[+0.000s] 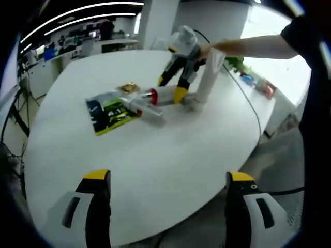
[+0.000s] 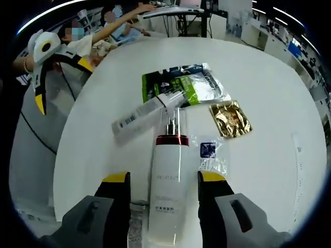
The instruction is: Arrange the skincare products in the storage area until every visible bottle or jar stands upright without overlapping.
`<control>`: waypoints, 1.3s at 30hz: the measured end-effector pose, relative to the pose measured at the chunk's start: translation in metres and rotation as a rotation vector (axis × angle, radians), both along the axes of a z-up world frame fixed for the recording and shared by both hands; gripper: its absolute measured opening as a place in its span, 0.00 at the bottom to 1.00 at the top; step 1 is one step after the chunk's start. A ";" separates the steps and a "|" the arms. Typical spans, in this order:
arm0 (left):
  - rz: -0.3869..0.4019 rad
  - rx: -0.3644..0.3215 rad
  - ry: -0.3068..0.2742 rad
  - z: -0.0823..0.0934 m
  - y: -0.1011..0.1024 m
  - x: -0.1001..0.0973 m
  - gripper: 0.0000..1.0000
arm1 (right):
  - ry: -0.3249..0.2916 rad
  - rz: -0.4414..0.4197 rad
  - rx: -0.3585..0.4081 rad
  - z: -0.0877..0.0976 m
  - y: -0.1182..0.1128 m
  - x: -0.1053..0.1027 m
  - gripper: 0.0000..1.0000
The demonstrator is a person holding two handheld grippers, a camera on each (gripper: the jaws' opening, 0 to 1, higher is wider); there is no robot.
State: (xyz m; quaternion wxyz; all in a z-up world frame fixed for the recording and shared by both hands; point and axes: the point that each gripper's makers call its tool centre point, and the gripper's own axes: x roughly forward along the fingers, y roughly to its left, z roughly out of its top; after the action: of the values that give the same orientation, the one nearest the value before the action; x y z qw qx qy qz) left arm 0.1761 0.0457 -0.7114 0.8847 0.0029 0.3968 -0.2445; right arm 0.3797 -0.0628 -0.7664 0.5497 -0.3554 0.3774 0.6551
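A white pump bottle (image 2: pixel 168 191) with a red collar lies flat on the white table (image 2: pixel 269 170), its nozzle pointing away. My right gripper (image 2: pixel 164 178) is open, one jaw on each side of the bottle's body with a small gap on both sides. In the left gripper view the same bottle (image 1: pixel 163 94) lies between the right gripper's (image 1: pixel 170 88) yellow tips. Beyond it a white tube (image 2: pixel 139 116) lies flat. A tall white tube (image 1: pixel 209 72) stands beside the right gripper. My left gripper (image 1: pixel 168 178) is open and holds nothing, hovering well back over the table's near edge.
A green-and-black sachet (image 2: pixel 181 82), a gold sachet (image 2: pixel 230 119) and a small clear sachet (image 2: pixel 209 150) with a blue square lie flat near the bottle. The left gripper (image 2: pixel 62 85) hangs off the table's far left. People sit behind the table. A black cable (image 1: pixel 248 103) runs along the right side.
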 end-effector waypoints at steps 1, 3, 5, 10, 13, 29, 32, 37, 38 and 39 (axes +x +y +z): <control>-0.003 0.002 0.001 0.000 0.000 0.000 0.85 | -0.002 0.002 -0.001 -0.001 0.000 0.001 0.51; -0.006 0.006 0.004 -0.001 0.000 -0.001 0.85 | -0.005 0.009 -0.004 0.001 -0.001 0.001 0.49; -0.007 0.006 0.006 -0.001 0.000 -0.001 0.84 | -0.013 0.014 -0.001 0.001 0.000 0.002 0.46; -0.018 0.015 0.014 -0.003 0.000 -0.002 0.84 | 0.000 0.012 0.005 0.001 0.003 0.002 0.44; -0.027 0.019 0.017 -0.004 -0.001 -0.003 0.84 | -0.006 0.015 0.007 0.000 0.004 0.003 0.43; -0.032 0.025 0.020 -0.006 -0.002 -0.004 0.84 | -0.057 0.041 0.007 -0.004 0.007 0.011 0.37; -0.030 0.024 0.021 -0.006 -0.001 -0.004 0.84 | -0.079 0.064 0.003 -0.005 0.008 0.009 0.37; -0.038 0.029 0.023 -0.007 -0.002 -0.004 0.84 | -0.103 0.101 0.012 -0.006 0.009 0.010 0.36; -0.038 0.029 0.023 -0.007 -0.001 -0.005 0.84 | -0.111 0.115 0.017 -0.006 0.009 0.011 0.35; -0.038 0.029 0.023 -0.007 -0.001 -0.005 0.84 | -0.115 0.126 0.023 -0.006 0.010 0.012 0.35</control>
State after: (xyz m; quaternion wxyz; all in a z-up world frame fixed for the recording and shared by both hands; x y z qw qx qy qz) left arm 0.1716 0.0442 -0.7186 0.8752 0.0204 0.4102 -0.2556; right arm 0.3914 -0.0530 -0.7723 0.5321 -0.4092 0.3145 0.6712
